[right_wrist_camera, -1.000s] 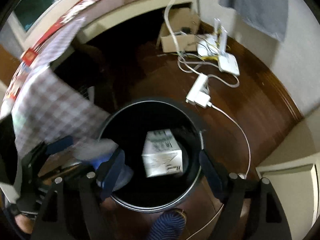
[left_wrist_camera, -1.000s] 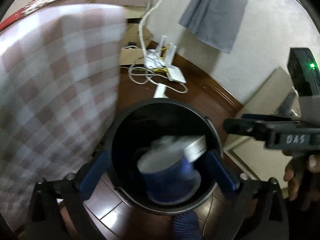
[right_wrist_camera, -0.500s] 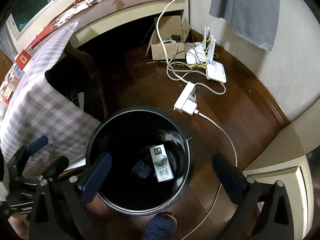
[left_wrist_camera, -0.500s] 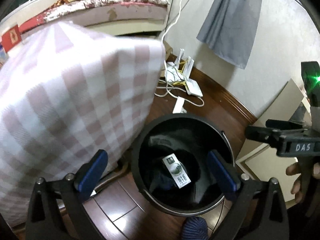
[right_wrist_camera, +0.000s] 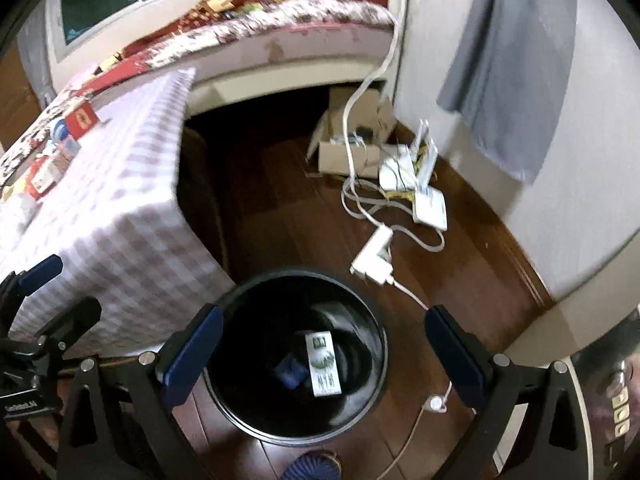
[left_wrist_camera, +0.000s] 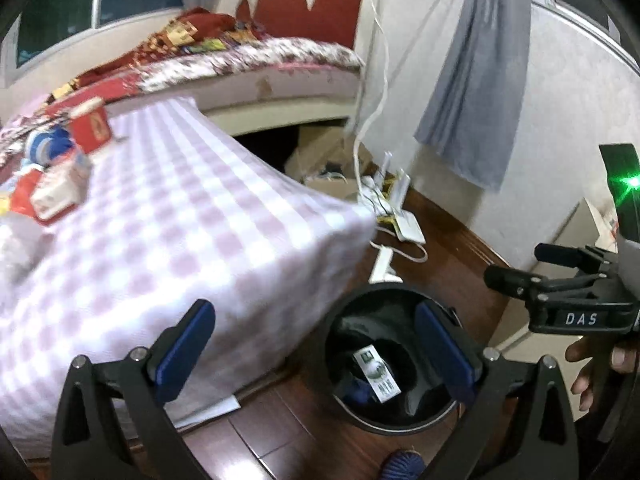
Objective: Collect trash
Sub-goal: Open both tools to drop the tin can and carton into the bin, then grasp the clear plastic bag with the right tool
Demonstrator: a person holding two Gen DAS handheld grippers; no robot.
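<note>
A black round bin (left_wrist_camera: 394,289) (right_wrist_camera: 304,271) stands on the wood floor by the table corner. On its bottom lie a white carton with green print (left_wrist_camera: 377,372) (right_wrist_camera: 324,364) and a blue crumpled piece (left_wrist_camera: 359,391) (right_wrist_camera: 290,370). My left gripper (left_wrist_camera: 314,354) hangs above the bin, open, with nothing between its blue pads. My right gripper (right_wrist_camera: 324,356) is also above the bin, open wide and empty. Each gripper shows at the edge of the other's view: the right gripper (left_wrist_camera: 532,266), the left gripper (right_wrist_camera: 60,296). Red and white boxes (left_wrist_camera: 90,128) (right_wrist_camera: 82,118) lie on the table.
A table under a pink checked cloth (left_wrist_camera: 180,240) (right_wrist_camera: 120,200) stands left of the bin. A power strip (right_wrist_camera: 374,258), routers (right_wrist_camera: 430,206), cables and a cardboard box (right_wrist_camera: 348,152) lie on the floor behind. A bed (left_wrist_camera: 260,64) runs along the back. A blue slipper (right_wrist_camera: 312,469) is by the bin.
The right jaws spread wide and the carton fell into the bin, as did the blue piece under the left gripper. Both grippers rose and tilted up, so the table top shows.
</note>
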